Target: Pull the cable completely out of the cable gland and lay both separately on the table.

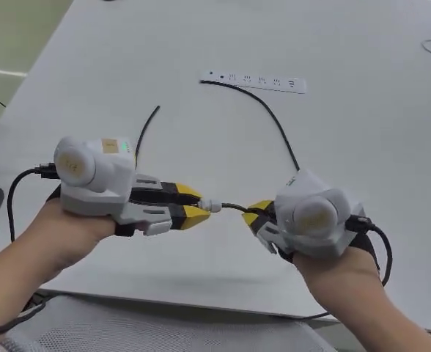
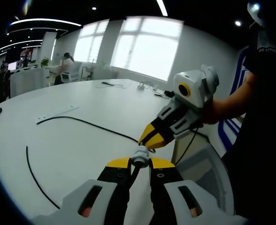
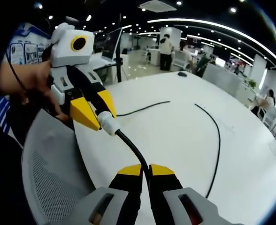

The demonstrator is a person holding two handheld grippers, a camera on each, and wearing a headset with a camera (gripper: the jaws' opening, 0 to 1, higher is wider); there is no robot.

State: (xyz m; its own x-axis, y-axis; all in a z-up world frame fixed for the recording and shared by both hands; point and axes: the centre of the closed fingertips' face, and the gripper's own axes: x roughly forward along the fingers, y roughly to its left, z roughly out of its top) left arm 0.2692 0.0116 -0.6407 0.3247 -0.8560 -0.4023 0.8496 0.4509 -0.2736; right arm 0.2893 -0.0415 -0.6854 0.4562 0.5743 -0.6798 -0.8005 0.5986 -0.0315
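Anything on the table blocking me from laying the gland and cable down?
Nothing visible. The table is bare beneath the cable gland in the left gripper and the cable in the right gripper; the power strip lies farther away.

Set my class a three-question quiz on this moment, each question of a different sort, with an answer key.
1. True or false: the cable is fully out of the cable gland.
2. What does the right gripper clamp? A) the cable B) the cable gland C) nothing
3. Fill in: the left gripper is shut on the ____.
Key: 1 false; 2 A; 3 cable gland.
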